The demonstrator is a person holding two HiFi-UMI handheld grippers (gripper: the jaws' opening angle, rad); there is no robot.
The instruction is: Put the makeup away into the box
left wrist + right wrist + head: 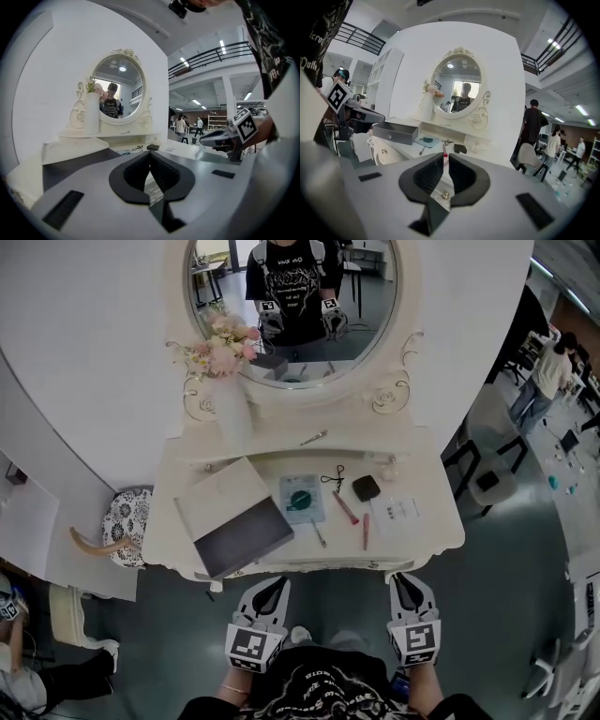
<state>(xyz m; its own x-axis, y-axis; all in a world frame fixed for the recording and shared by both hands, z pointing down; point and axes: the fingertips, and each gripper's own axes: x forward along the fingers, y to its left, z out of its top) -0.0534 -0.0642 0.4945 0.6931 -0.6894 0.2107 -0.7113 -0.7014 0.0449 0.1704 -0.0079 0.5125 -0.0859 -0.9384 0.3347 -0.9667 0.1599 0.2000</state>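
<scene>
On the white vanity table (427, 531) an open grey box (234, 517) lies at the left. To its right are a blue tray (301, 498), a black compact (366, 487), a pink pencil (345, 508), a red pencil (366, 531), a small brush (319, 535) and a lash curler (334, 478). My left gripper (278, 584) and right gripper (405, 582) hover side by side just short of the table's front edge. Both are shut and hold nothing. The right gripper view looks over the box (396, 132), the tray (427, 139) and the compact (460, 148).
A round mirror (295, 296) and a vase of pink flowers (230, 381) stand at the back of the table. A thin tool (313, 438) lies on the raised shelf. A patterned stool (127, 521) is at the left, a chair (487, 479) and a person (539, 381) at the right.
</scene>
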